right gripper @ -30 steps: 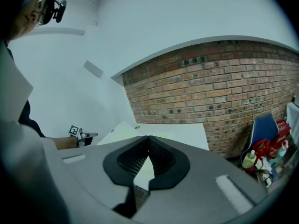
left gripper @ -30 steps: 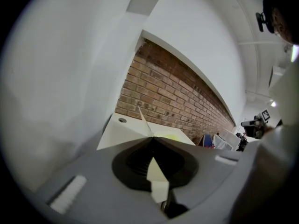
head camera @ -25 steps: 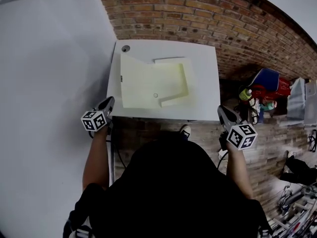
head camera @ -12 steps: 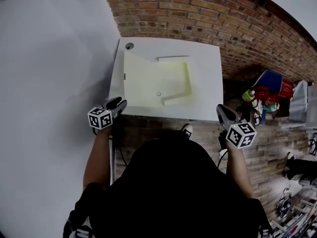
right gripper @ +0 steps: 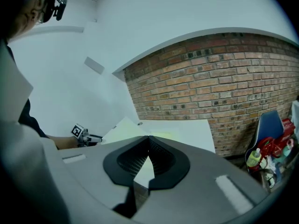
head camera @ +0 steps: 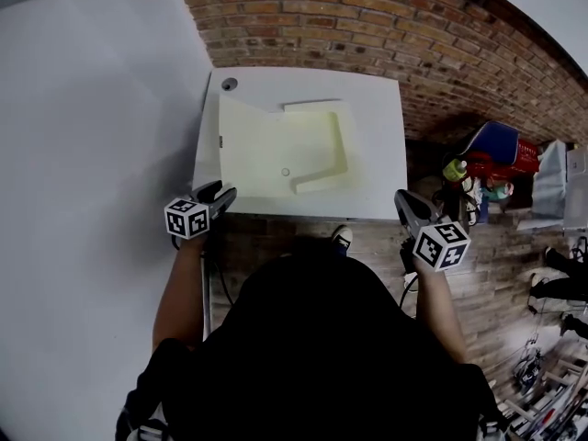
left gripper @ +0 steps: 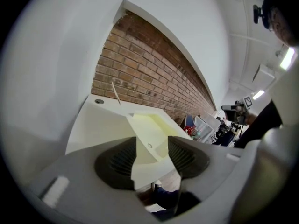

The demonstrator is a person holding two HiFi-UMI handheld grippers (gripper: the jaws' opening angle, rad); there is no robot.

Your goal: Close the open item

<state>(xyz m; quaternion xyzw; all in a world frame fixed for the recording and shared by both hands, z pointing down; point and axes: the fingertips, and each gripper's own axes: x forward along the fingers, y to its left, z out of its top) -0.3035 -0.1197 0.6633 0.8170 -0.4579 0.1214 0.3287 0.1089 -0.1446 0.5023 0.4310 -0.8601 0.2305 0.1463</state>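
Note:
The open item is a pale yellow shallow box (head camera: 276,150) on the white table (head camera: 377,136), with raised inner walls at its back and right. It shows ahead in the left gripper view (left gripper: 149,129) and as a pale panel in the right gripper view (right gripper: 125,125). My left gripper (head camera: 220,194) hovers at the table's front left corner, apart from the box. Its jaws are opening (left gripper: 152,146) and nothing is between them. My right gripper (head camera: 401,198) is at the front right corner, shut and empty (right gripper: 148,139).
A brick wall (head camera: 367,26) runs behind the table and a white wall (head camera: 92,108) stands on the left. A small round hole (head camera: 229,84) sits at the table's back left corner. A red and blue basket with bottles (head camera: 491,154) stands on the floor to the right.
My left gripper's jaws have spread apart from shut, and it has shifted slightly right toward the table's front corner. The right gripper has hardly moved.

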